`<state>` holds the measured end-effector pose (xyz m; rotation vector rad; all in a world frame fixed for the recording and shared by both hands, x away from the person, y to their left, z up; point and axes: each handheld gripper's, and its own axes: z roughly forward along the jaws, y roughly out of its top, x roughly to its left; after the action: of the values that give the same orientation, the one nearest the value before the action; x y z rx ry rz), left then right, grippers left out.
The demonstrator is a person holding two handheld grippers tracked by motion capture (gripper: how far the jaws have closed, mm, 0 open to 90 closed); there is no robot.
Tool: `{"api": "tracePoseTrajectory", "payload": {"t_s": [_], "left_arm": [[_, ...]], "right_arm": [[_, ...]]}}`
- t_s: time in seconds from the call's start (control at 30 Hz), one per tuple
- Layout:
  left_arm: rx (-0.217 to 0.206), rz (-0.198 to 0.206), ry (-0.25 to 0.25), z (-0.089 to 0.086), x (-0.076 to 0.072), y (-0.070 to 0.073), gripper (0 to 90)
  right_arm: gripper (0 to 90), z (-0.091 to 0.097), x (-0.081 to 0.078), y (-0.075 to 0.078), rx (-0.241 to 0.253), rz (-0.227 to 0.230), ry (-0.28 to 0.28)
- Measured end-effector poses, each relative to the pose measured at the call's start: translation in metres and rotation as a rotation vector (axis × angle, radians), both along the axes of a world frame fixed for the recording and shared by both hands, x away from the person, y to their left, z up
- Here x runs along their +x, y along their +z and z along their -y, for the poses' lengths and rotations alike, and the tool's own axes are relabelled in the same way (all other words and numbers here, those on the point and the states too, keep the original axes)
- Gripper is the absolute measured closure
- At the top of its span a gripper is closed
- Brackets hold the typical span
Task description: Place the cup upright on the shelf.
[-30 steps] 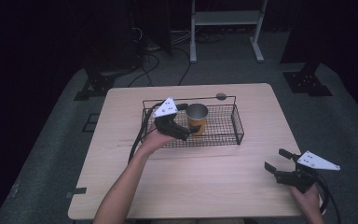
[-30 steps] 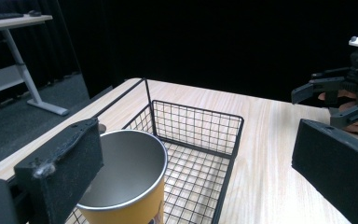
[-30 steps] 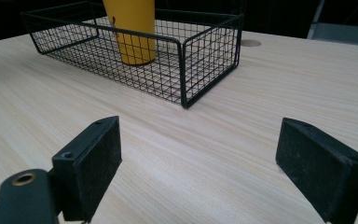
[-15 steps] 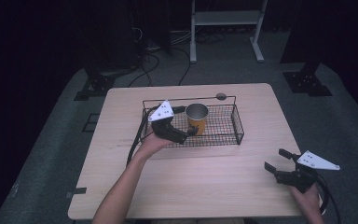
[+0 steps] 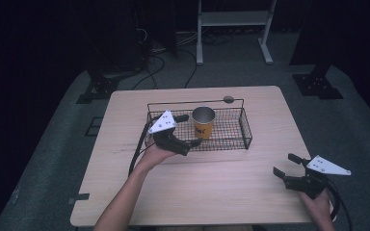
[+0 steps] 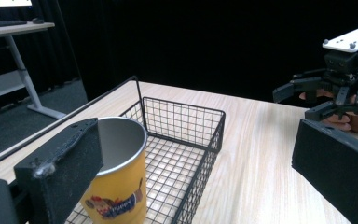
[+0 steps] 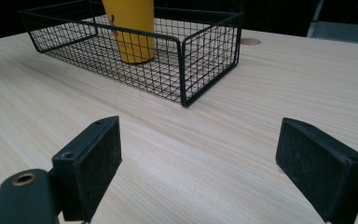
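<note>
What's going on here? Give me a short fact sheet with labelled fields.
Setting: wooden table in a dark room
Container: black wire basket near the table's middle
Object: yellow metal cup, upright inside the basket
Left gripper: open, at the basket's near edge beside the cup, not gripping it
Right gripper: open, over bare table near the front right corner, holding nothing
Likely next move: perhaps the left gripper closing on the cup

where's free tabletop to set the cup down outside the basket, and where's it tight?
Free: the wide bare strip of table between the wire basket and the near edge, bordered by the left gripper and right gripper. Also the bare patch right of the basket. Tight: the basket's left end, where the yellow cup stands upright beside the open left gripper.
</note>
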<state>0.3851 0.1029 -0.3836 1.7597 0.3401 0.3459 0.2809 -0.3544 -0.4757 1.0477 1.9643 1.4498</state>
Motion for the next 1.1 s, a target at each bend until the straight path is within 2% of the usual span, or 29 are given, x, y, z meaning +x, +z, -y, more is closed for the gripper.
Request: {"api": "tracePoseTrajectory", "payload": {"t_s": [0.63, 0.83, 1.0, 1.1], "left_arm": [[-0.007, -0.011, 0.025, -0.016, -0.027, -0.018, 1.0], [-0.004, -0.013, 0.031, -0.020, -0.033, -0.021, 1.0], [-0.004, 0.000, 0.033, -0.023, -0.040, -0.023, 1.0], [-0.003, -0.008, 0.034, -0.025, -0.045, -0.027, 1.0]], "right_arm": [[13.2, -0.001, 0.000, 0.000, -0.004, -0.002, -0.001], [13.2, -0.001, 0.000, 0.000, -0.005, -0.002, -0.001], [13.2, -0.001, 0.000, 0.000, -0.006, -0.003, -0.002], [13.2, -0.001, 0.000, 0.000, -0.007, -0.003, -0.002]]}}
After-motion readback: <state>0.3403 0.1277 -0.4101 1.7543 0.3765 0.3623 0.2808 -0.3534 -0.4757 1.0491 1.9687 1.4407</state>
